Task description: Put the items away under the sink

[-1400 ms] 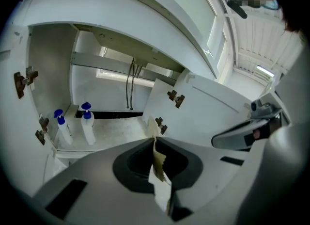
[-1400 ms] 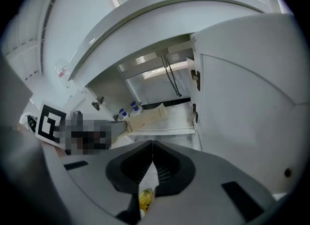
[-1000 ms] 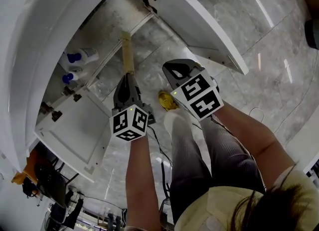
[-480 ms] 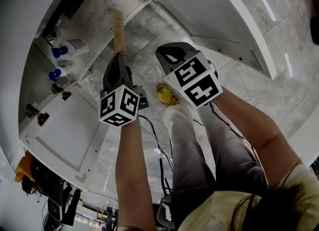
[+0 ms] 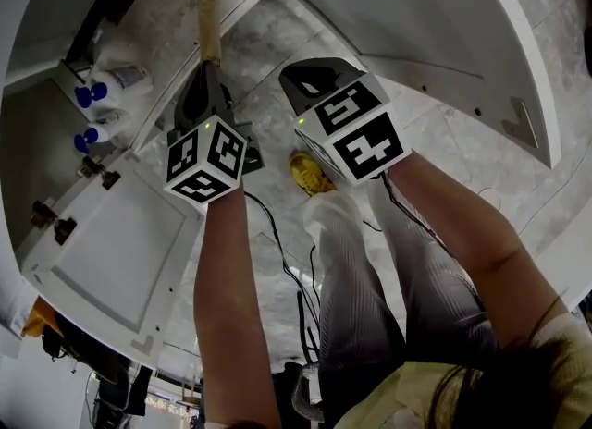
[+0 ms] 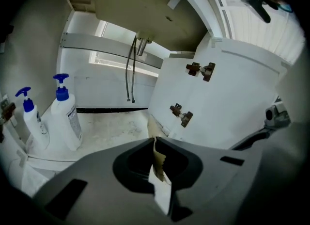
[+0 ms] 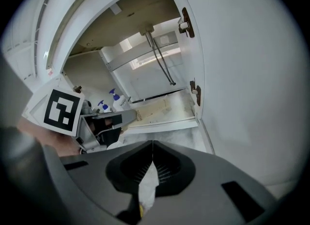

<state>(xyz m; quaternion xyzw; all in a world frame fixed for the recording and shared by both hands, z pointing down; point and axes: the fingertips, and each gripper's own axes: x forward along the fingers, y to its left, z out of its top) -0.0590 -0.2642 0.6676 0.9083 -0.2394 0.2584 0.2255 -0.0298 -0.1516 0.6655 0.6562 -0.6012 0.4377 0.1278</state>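
My left gripper [image 5: 205, 67] is shut on the near end of a long flat tan packet [image 5: 209, 25]. The packet reaches over the sill onto the speckled floor [image 6: 111, 127] of the open under-sink cabinet. In the left gripper view its thin edge [image 6: 154, 131] sticks out past the closed tips [image 6: 154, 140]. The right gripper view shows the packet [image 7: 155, 108] lying low across the opening. My right gripper [image 5: 291, 78] hangs just right of it, outside the cabinet. Its jaws [image 7: 153, 144] are shut on a thin white piece [image 7: 147, 185] with some yellow at its lower end.
Two white pump bottles with blue tops [image 6: 65, 120] [image 6: 31, 127] stand at the cabinet's left. Hoses [image 6: 131, 69] hang from the basin at the back. Both doors stand open, one left [image 5: 120, 251], one right [image 5: 416, 20]. A yellow shoe [image 5: 310, 176] and a cable [image 5: 277, 251] are on the marble floor.
Both grippers have sunk toward the cabinet opening. The tan packet has gone with the left one, its far end further in over the cabinet floor. Both stay shut.
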